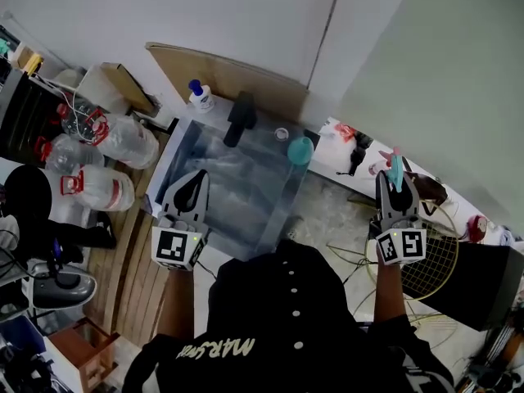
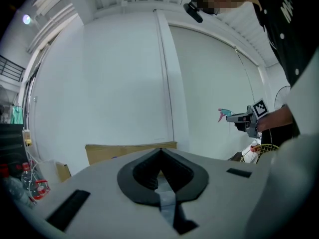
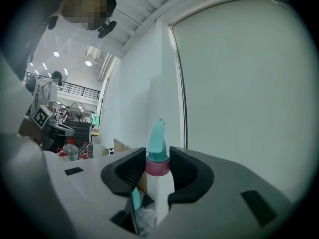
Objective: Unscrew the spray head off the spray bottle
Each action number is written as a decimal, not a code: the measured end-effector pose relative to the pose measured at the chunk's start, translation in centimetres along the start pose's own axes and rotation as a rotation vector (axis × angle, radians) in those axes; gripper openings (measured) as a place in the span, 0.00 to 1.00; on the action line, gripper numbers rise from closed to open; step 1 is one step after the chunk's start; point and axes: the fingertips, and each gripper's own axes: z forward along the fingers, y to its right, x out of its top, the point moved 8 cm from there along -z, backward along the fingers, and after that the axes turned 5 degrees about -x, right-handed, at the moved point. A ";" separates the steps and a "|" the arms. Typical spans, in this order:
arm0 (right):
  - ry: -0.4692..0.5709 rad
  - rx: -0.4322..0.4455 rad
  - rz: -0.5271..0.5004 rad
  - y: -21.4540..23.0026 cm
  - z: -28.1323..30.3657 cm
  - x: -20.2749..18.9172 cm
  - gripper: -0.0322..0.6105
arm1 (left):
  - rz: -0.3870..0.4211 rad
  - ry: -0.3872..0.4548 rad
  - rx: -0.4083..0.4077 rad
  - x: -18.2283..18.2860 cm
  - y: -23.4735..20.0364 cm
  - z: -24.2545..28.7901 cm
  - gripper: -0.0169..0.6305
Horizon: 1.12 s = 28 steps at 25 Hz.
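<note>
Right gripper [image 3: 158, 157] clamps spray bottle [image 3: 160, 190] near pink collar [image 3: 157, 167]; left gripper [image 2: 160, 156] closed, empty. Probably light, slick plastic; grab spray head [image 3: 158, 141].

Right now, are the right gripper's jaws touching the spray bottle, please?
Touching. The right gripper view shows the right gripper clamped on the spray bottle, both jaws against its white body.

My right tool [image 3: 158, 176] is grey with black pads [image 3: 125, 171], and its cube [image 1: 401, 246] carries black-and-white square markers. The spray bottle [image 3: 160, 195] it grips is white, with a pink collar [image 3: 157, 167] and a teal spray head [image 3: 158, 142]. My left tool [image 2: 160, 172] is likewise grey and black.
</note>
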 end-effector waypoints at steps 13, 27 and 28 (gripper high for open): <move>-0.012 0.024 -0.021 -0.5 1.3 0.1 0.30 | 0.022 0.004 0.042 0.4 0.4 0.1 0.06; 0.000 0.059 0.025 -1.1 2.0 0.3 0.30 | 0.011 0.027 0.040 0.7 0.8 -0.1 0.06; 0.003 0.061 0.023 -1.2 2.1 0.4 0.30 | 0.011 0.026 0.040 0.7 0.9 0.0 0.06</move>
